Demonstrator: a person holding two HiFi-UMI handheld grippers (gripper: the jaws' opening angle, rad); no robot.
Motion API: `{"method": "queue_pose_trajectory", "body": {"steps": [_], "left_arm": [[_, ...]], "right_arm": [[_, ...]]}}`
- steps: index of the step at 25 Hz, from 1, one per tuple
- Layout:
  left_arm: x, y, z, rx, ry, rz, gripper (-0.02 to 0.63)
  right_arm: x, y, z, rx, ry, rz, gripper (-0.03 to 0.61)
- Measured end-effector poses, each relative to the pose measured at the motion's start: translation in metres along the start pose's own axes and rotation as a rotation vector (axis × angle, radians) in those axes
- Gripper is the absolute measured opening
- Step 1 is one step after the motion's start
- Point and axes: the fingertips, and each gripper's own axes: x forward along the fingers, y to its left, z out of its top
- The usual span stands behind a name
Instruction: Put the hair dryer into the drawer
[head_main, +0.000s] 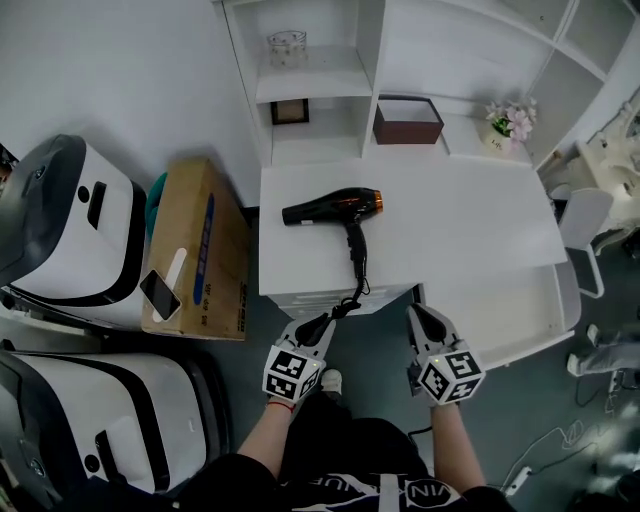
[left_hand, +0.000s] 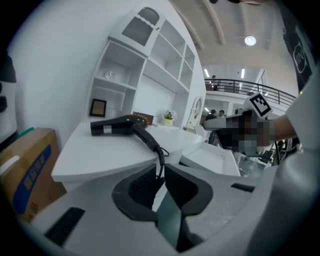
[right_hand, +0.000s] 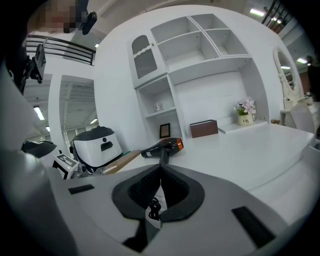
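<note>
- The left gripper (head_main: 322, 324) and right gripper (head_main: 420, 316) are held side by side in front of the bench (head_main: 460, 220), pointed at its front edge.
- The left fingers (left_hand: 137, 190) are seen all but together, with only a thin slit between them. The cord (head_main: 357, 265) hangs in line with that slit, and whether it is touched cannot be told.
- The right fingers (right_hand: 177, 192) are seen pressed together, and nothing is held in them.
- The hair dryer (head_main: 335, 207) is lying on its side on the bench, well back from the edge. Its handle is turned toward the grippers and its cord trails over the edge.
- No drawer is seen pulled out of the white cabinet (head_main: 300, 298) under the bench.
- Judged risks:
  - The dangling cord could be snagged by a gripper, so that the dryer is dragged off the bench.
  - The smooth rounded barrel could slip if it is pinched off-centre; the handle is judged the safer hold.
  - The loose cord could be left outside the drawer and trapped when it is shut.
</note>
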Motion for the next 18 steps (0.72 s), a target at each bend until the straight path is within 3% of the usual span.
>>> {"method": "queue_pose_trajectory", "body": {"steps": [4,8,18], "left_arm": [[0.029,-0.007,-0.043,0.005,0.162,-0.099,0.128],[0.055,-0.008,-0.077,0.027,0.273,-0.131,0.201],[0.112,0.008,-0.094,0.115,0.308,-0.069,0.239]], "right_arm": [[0.010,-0.004,-0.003,-0.007,0.028,-0.005,0.005],[0.021,-0.012,-0.007,-0.006,0.050,-0.004,0.005],[0.088,-0.026,-0.009,-0.071,0.105,0.060,0.005]]}}
